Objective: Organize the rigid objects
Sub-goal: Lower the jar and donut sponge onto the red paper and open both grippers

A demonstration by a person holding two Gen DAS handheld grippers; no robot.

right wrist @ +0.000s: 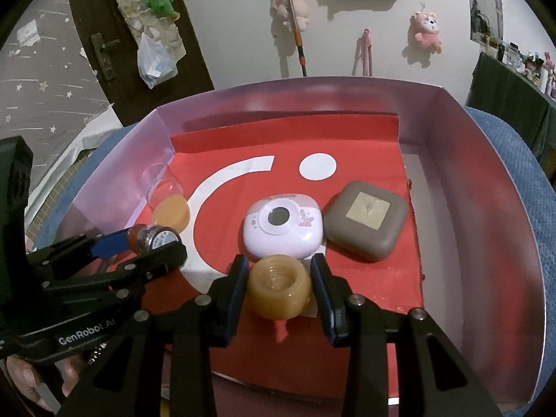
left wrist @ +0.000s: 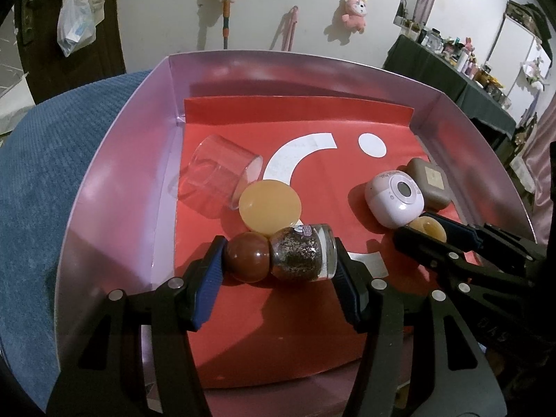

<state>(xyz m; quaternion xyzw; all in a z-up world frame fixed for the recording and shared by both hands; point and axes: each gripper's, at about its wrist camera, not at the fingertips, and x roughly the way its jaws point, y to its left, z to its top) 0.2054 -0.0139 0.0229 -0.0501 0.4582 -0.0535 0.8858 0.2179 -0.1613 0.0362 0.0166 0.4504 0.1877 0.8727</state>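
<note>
Spice jar (left wrist: 297, 255) lies on its side between the fingers of my left claw (left wrist: 278, 260), its long axis running straight across from one finger to the other: the round brown cap (left wrist: 247, 255) points left against the left pad, the clear glass base points right against the right pad. My left claw is clamped on it end to end, low over the red mat (left wrist: 278, 330) near the front of the tray.

My right claw (right wrist: 279, 286) stands apart around a short amber threaded ring (right wrist: 280, 286), which sits upright with its opening facing up. The left pad looks to be touching it, while a thin gap shows at the right pad.

Just beyond the jar, an amber disc (left wrist: 269, 206) lies flat, close behind the cap. Behind the disc, a clear glass cup (left wrist: 217, 173) lies tipped on its side by the tray's left wall, touching the disc.

Beyond the ring, a white rounded gadget (right wrist: 283, 227) with a small round screen lies flat, and a grey-brown square case (right wrist: 365, 220) lies just beside it on the right.

All of this sits in a pink-walled tray (right wrist: 448, 180), which rests on a blue cloth-covered surface (left wrist: 41, 180).
</note>
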